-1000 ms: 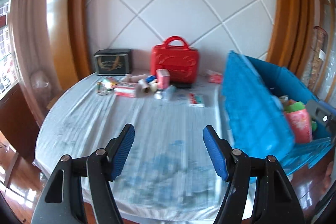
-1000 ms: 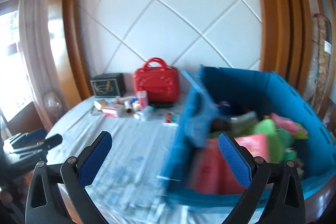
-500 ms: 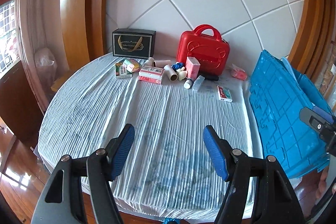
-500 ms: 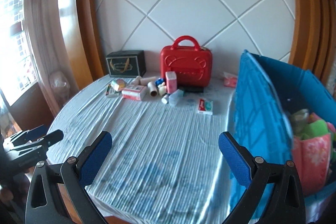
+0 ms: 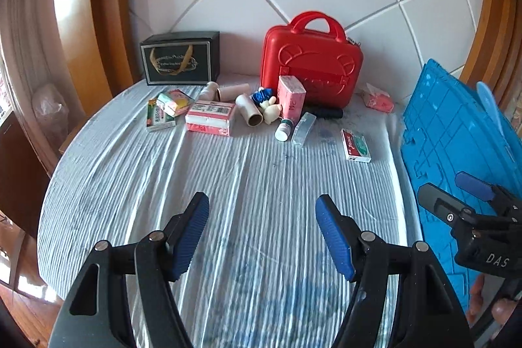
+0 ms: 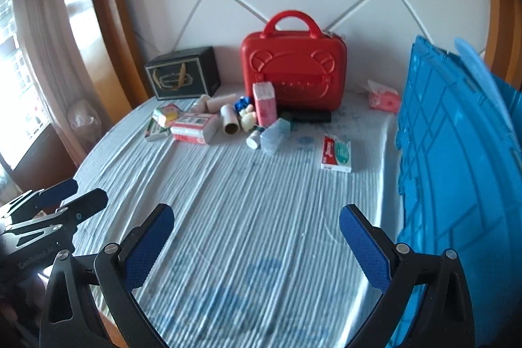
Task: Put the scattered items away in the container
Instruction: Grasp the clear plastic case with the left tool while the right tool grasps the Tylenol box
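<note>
Both hand-held grippers, left (image 5: 261, 230) and right (image 6: 257, 247), hover released and empty over the bare near part of the bench (image 5: 248, 185), apparently placed to approach the scattered items. These lie in a loose row at the far side: a red-and-green box (image 6: 336, 154) nearest the blue container (image 6: 456, 172) at the right edge, then a white bottle (image 5: 283, 130), cardboard tubes (image 5: 251, 114) and a pink-and-white box (image 5: 210, 119). A red case (image 5: 310, 64) and black gift box (image 5: 181, 57) stand behind them; nothing blocks the reach.
</note>
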Motion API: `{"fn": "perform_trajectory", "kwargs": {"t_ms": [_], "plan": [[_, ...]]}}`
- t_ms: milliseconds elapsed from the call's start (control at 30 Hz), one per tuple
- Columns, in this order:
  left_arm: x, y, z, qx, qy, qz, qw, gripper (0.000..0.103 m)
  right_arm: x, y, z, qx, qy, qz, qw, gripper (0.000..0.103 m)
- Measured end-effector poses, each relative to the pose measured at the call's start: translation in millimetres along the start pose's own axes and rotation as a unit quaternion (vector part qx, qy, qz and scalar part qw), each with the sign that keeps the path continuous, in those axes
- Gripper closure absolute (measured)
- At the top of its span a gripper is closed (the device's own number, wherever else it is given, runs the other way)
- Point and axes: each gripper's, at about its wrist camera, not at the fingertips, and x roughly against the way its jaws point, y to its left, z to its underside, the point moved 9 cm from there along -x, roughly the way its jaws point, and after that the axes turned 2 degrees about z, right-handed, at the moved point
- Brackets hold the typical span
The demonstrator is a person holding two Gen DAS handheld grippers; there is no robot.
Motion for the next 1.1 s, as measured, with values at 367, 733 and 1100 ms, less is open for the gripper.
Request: {"fn": "perform_trajectory", "kwargs": {"t_ms": [367,733,1100], "plan": [[-117.3,-26.7,-48.0,-0.061,0.049,0.044,0.996,0.036,-90.4,-51.0,-15.3,-0.079,0.049,0.061,0.994,0.0],[-285.3,-65.3,-63.8,-0.115,0.114,0.076,0.9839,0.036,-215.9,-120.8,-20.6,-0.132,0.108,0.133,0.976,0.0],[-378.8,-94.4,-71.4,-0.146,0.116,0.062,0.9805,0.036,-317.4,-167.6,-17.3,-0.128,0.149,0.156,0.968,0.0]]}}
